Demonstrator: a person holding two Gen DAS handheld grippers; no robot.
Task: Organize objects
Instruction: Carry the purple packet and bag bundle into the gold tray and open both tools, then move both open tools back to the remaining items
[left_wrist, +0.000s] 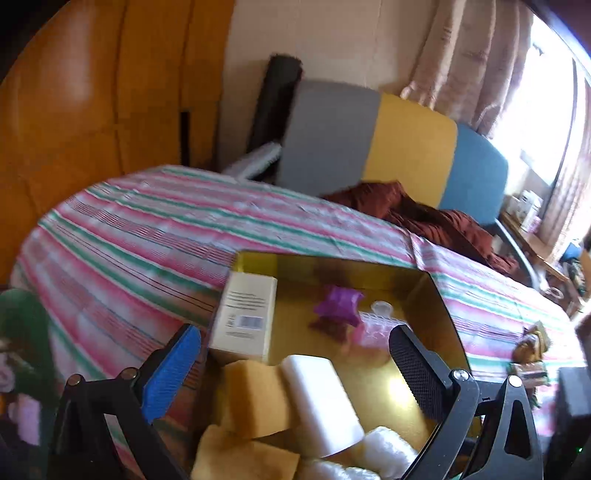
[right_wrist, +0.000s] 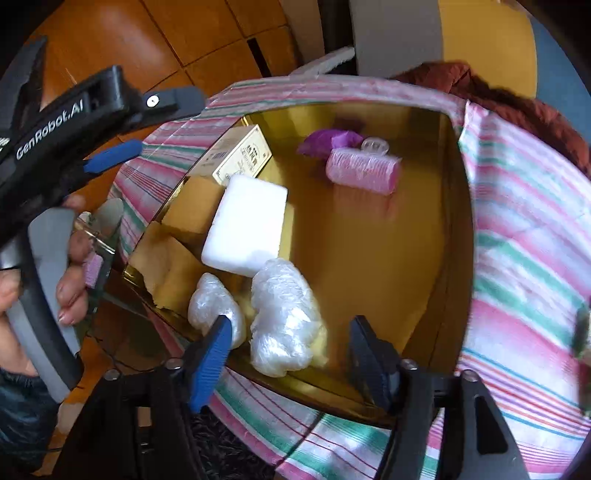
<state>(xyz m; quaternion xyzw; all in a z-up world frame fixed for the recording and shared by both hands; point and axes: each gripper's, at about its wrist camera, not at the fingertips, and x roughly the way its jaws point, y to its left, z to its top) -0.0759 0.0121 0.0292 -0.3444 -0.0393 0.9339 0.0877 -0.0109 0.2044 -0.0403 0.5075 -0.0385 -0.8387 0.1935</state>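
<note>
Plastic-wrapped bundles (right_wrist: 282, 317) sit nearest, between our right gripper (right_wrist: 291, 354) jaws, untouched; left gripper (left_wrist: 291, 354) gapes empty. Everything lies along the gold tray's (right_wrist: 458, 229) left edge; next we fetch strays.

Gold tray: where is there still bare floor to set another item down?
The gold tray is bare along its right side, from the pink hair roller down to the near rim, right of the plastic-wrapped bundles. The left side is crowded: white block, sponges, box.
</note>
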